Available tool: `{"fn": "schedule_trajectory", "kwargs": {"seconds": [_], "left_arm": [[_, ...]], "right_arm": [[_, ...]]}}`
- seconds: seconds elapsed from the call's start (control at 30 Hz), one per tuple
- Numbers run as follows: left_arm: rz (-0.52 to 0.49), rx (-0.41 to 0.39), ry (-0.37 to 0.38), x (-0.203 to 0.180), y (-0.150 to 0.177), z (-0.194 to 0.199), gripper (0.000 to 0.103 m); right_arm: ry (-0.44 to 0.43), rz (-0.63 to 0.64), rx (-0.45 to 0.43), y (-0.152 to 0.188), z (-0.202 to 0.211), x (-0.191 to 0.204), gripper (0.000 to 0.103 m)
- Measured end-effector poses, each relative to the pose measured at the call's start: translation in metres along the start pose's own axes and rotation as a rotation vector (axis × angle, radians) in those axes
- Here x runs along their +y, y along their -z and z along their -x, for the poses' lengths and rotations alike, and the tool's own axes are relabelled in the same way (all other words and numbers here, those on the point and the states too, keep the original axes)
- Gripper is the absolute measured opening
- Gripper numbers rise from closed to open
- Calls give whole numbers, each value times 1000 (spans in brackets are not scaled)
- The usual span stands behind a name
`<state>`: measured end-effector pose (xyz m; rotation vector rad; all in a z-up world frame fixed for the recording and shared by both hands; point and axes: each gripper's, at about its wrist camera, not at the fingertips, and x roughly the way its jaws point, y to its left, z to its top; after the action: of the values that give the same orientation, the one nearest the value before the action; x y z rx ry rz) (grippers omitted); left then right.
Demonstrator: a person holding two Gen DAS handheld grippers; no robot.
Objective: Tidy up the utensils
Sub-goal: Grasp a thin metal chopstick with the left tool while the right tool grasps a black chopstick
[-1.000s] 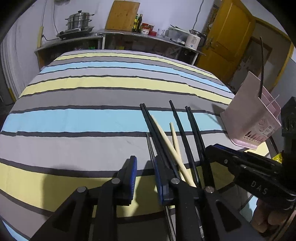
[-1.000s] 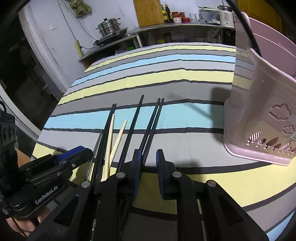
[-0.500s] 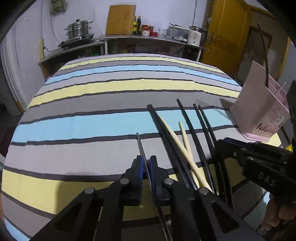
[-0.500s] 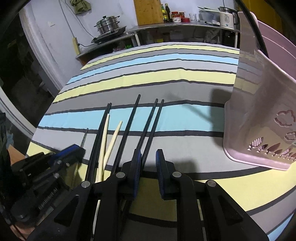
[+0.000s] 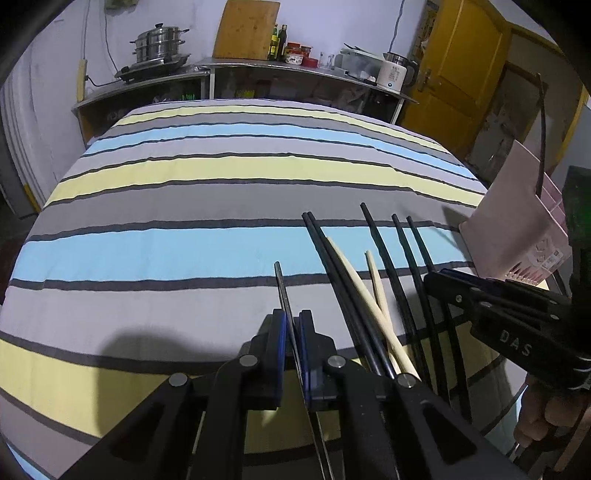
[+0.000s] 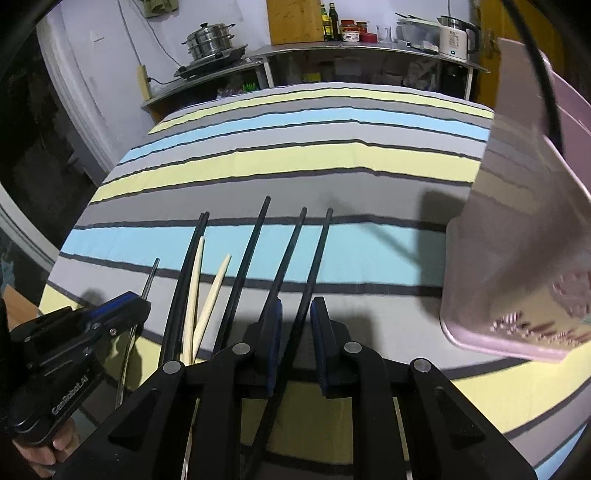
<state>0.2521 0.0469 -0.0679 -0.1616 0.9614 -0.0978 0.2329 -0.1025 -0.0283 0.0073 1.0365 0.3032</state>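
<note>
Striped cloth: covers the whole work surface in bands of grey, pale blue and yellow; all the utensils lie near its front edge.

Pink holder: a plastic rack with cut-out patterns low on its wall, standing on the cloth to the right of the row of utensils. One black stick stands in it, rising above its rim.

Background: a metal counter against the far wall carries a stacked steel pot, a wooden board, bottles and a white kettle; a yellow door stands at the right.

Black chopsticks: five lie on the cloth, roughly parallel and pointing away from the cameras; the two leftmost lie tight together. Two pale wooden chopsticks lie among them, converging toward the near edge.

Metal chopstick: thin and grey, it lies at the left end of the row, apart from the others.

Left gripper: its blue-padded jaws have just been closing and now press on the near part of the metal chopstick, whose far end shows beyond the pads. In the right wrist view the same gripper sits at the lower left with a hand on its handle.

Right gripper: its jaws stand partly apart astride the rightmost black chopstick, with a gap visible between that stick and the right pad; whether the left pad touches it cannot be told.
</note>
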Motion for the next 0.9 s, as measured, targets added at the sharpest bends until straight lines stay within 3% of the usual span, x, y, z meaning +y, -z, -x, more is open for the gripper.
{"fn": "schedule_trajectory", "kwargs": {"seconds": [0.17, 0.43, 0.9], "left_arm": [[-13, 9, -1, 0, -6, -4, 8], [10, 26, 26, 5, -13, -5, 5], [19, -87, 82, 5, -22, 65, 4]], "right_arm": [[21, 10, 1, -6, -5, 2, 9], [-26, -1, -1, -7, 2, 0, 7], [-105, 0, -116, -7, 65, 3, 6]]}}
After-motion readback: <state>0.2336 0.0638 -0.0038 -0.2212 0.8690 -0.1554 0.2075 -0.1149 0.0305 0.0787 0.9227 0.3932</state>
